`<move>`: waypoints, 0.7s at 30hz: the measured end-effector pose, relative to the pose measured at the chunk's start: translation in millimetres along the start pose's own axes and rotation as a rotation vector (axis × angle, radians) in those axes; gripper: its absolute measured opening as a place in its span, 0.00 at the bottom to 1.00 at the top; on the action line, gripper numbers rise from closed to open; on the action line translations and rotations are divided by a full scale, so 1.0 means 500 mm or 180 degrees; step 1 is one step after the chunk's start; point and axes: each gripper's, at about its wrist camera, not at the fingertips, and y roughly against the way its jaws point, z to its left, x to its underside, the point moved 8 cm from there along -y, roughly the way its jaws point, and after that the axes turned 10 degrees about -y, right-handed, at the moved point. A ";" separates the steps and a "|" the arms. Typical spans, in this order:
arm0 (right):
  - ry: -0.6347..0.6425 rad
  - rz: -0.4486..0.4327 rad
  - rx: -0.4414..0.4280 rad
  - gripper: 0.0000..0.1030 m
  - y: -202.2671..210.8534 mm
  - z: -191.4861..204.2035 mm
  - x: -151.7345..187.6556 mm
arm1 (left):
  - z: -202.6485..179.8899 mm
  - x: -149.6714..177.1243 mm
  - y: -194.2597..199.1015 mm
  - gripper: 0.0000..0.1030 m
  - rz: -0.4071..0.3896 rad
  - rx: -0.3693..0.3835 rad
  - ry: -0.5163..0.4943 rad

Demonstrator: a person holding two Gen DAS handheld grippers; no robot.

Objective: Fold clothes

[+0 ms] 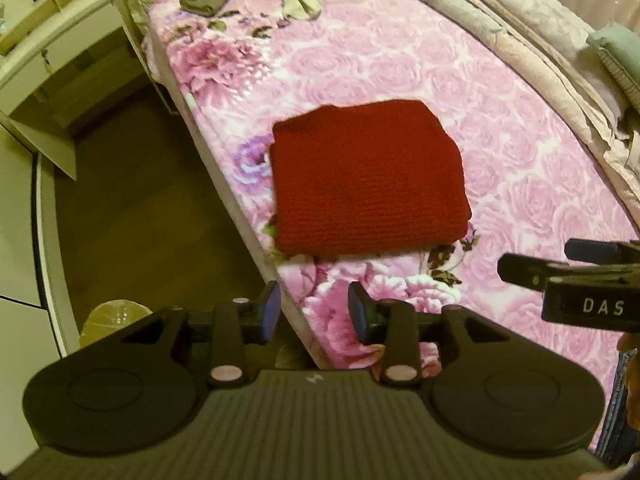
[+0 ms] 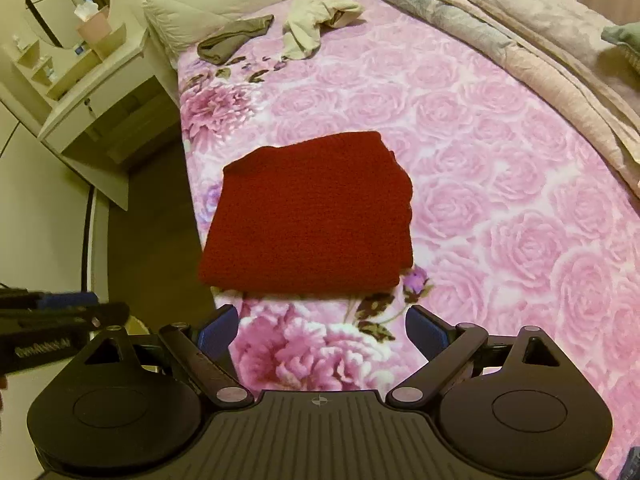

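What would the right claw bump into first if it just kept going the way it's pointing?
Probably the pink floral blanket, on the big flower just short of the folded red sweater. The right claw is open and empty, angled down at the bed; depth is hard to judge, so it might catch the sweater's near edge.

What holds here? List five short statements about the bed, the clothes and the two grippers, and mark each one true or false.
1. The red sweater lies folded flat on the pink flowered blanket. True.
2. The left gripper is clamped on the red sweater. False: its jaws are apart with nothing between them, and the sweater lies beyond its fingertips.
3. Two loose garments, an olive one and a cream one, lie crumpled near the far end of the bed. True.
4. The right gripper holds the cream garment. False: it is open and empty, and that garment lies far off.
5. The red sweater hangs off the bed onto the floor. False: it rests on the blanket, near the bed's edge.
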 end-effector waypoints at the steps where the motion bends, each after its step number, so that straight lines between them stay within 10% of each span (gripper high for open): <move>1: 0.0006 0.0011 -0.0008 0.91 0.004 0.001 0.006 | 0.001 0.001 0.009 0.32 -0.0015 -0.0017 0.0003; 21: 0.0211 0.0113 0.0059 0.91 0.049 0.017 0.065 | -0.019 0.036 0.089 0.35 -0.0227 -0.0058 0.0005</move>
